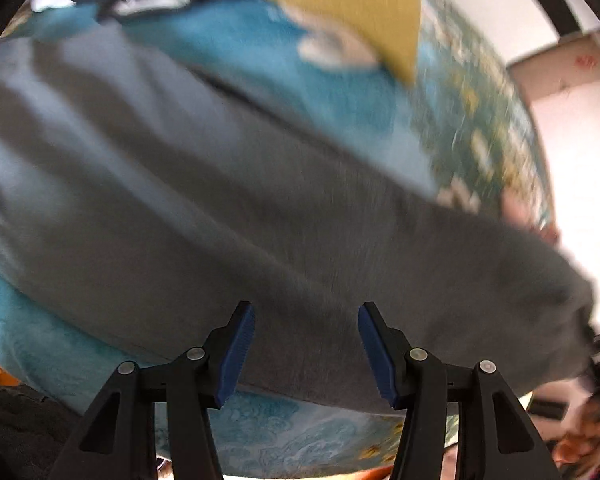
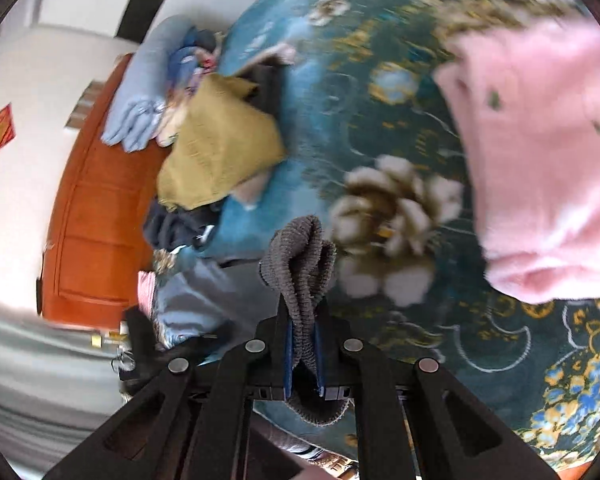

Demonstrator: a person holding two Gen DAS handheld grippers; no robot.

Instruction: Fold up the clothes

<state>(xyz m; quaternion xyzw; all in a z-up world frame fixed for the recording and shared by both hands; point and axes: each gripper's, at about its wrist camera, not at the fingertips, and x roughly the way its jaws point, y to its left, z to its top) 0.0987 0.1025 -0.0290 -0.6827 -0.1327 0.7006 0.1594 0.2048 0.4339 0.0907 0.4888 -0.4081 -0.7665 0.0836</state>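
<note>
Folding barely begun: grey garment [image 1: 228, 200] spread on the blue bedspread [image 1: 60, 344], cuff [image 2: 300, 256] pinched in right gripper [image 2: 303, 356], left gripper [image 1: 306, 350] gaping empty above, heap of clothes [image 2: 216, 148] untouched, pink piece [image 2: 540, 152] seemingly folded.

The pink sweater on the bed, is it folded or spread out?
Folded: the pink sweater lies as a compact rectangle with a doubled, rounded edge on the floral bedspread.

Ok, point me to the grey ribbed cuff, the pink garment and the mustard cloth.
grey ribbed cuff [image 2: 300, 248]: right wrist view, bunched end above the pads.
pink garment [image 2: 540, 152]: right wrist view, middle.
mustard cloth [image 2: 220, 148]: right wrist view, centre.
</note>
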